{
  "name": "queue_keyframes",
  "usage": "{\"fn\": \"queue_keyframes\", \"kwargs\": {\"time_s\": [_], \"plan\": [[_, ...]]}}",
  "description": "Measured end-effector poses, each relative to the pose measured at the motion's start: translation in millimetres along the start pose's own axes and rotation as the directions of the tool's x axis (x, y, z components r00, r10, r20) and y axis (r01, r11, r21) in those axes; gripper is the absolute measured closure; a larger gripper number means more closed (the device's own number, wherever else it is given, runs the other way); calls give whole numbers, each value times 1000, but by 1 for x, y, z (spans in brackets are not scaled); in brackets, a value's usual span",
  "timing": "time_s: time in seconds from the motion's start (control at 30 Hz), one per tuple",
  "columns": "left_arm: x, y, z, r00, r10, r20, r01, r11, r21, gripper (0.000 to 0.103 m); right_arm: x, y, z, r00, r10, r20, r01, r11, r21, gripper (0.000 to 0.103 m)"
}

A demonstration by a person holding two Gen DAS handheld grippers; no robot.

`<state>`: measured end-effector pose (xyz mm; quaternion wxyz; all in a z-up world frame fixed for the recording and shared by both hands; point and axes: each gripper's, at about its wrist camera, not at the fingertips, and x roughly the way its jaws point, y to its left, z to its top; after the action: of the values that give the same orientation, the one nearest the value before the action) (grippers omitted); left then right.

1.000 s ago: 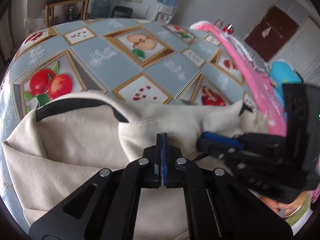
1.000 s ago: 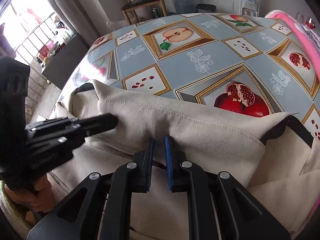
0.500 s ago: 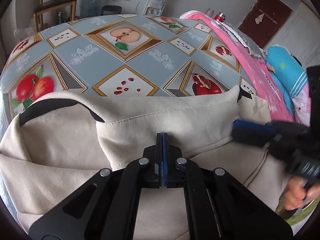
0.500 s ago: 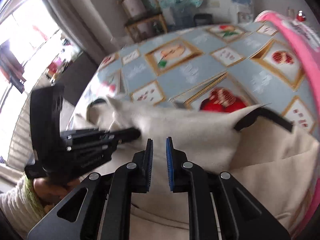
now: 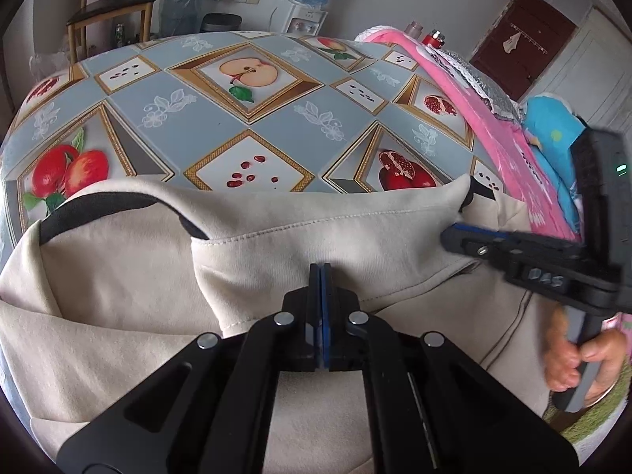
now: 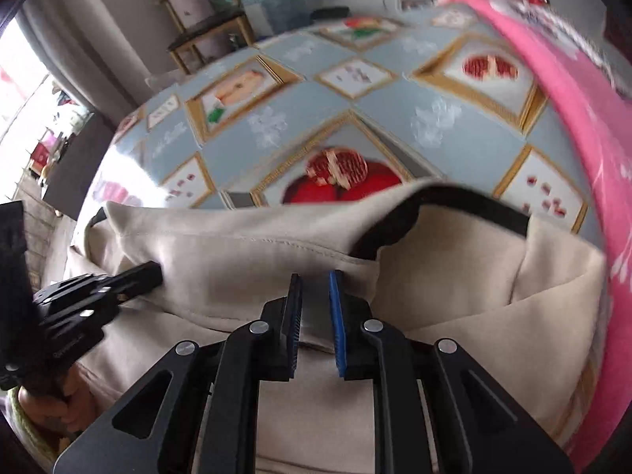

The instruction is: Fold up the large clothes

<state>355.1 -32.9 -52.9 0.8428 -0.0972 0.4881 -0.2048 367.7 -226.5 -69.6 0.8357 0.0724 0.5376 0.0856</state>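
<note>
A large cream garment point(image 5: 118, 284) with black trim point(image 5: 118, 201) lies on the near part of a fruit-patterned tablecloth point(image 5: 221, 110), its top flap folded toward me. My left gripper point(image 5: 320, 266) is shut on that flap's lower edge at the middle. It appears at the left of the right wrist view as left gripper point(image 6: 152, 274), tip pressed into the cloth. My right gripper point(image 6: 316, 276) hovers at the flap's right end beside the black trim point(image 6: 395, 229). Its jaws stand a little apart with cloth showing in the gap. In the left wrist view, right gripper point(image 5: 450, 233) sits by the flap's corner.
A pink cloth point(image 5: 493, 118) runs along the table's right side, with a blue bundle point(image 5: 553, 134) beyond it. A wooden chair point(image 5: 110, 4) and a water dispenser point(image 5: 312, 0) stand behind the far edge. A hand point(image 5: 572, 359) grips the right tool.
My right gripper has slid to the right along the folded flap, from beside the left gripper to the flap's corner, and its jaws stand slightly wider. The left gripper stayed put, shut.
</note>
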Motion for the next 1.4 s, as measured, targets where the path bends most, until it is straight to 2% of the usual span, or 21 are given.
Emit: {"fn": "queue_keyframes", "kwargs": {"time_s": [0.07, 0.1, 0.17, 0.27, 0.37, 0.47, 0.53, 0.63, 0.73, 0.83, 1.0, 1.27, 1.33, 1.4], "plan": [[-17, 6, 3, 1000, 10, 25, -9, 999, -45, 100, -4, 2, 0, 1000, -9, -13, 9, 1000, 2, 87], [-34, 11, 5, 998, -1, 63, 5, 998, -70, 100, -14, 5, -2, 1000, 16, -4, -16, 1000, 1, 84], [-76, 19, 4, 991, -5, 136, 16, 996, -84, 99, -34, 12, -9, 999, 51, 19, -50, 999, -19, 60], [-142, 34, -17, 974, 70, 214, -52, 995, -88, 93, -73, 32, -26, 994, 85, 75, -78, 993, -90, 43], [-188, 54, -54, 962, 116, 246, -88, 989, -122, 88, -102, 54, -51, 983, 159, 91, -145, 979, -143, 36], [-213, 76, -102, 967, 134, 216, -97, 980, -175, 82, -111, 78, -80, 965, 256, 61, -244, 957, -156, 36], [-216, 85, -128, 973, 132, 188, -92, 974, -206, 75, -108, 97, -101, 946, 324, 23, -316, 935, -163, 36], [-206, 100, -161, 982, 123, 141, -79, 955, -286, 73, -96, 127, -126, 919, 393, -42, -394, 903, -169, 36], [-197, 109, -173, 984, 117, 131, -69, 943, -324, 73, -78, 149, -146, 892, 437, -117, -451, 880, -152, 36], [-192, 114, -175, 986, 106, 132, -59, 946, -319, 73, -65, 160, -156, 875, 457, -163, -478, 870, -126, 36], [-174, 123, -165, 990, 79, 117, -38, 948, -315, 73, -44, 159, -165, 879, 440, -186, -460, 884, -86, 36], [-160, 128, -154, 991, 64, 121, -26, 956, -292, 75, -47, 159, -167, 893, 417, -169, -435, 896, -91, 36], [-164, 125, -153, 989, 55, 138, -16, 963, -268, 92, -45, 158, -165, 892, 418, -172, -436, 896, -81, 36], [-172, 118, -152, 985, 50, 165, -11, 973, -232, 95, -45, 157, -164, 887, 429, -173, -444, 894, -58, 36]]}}
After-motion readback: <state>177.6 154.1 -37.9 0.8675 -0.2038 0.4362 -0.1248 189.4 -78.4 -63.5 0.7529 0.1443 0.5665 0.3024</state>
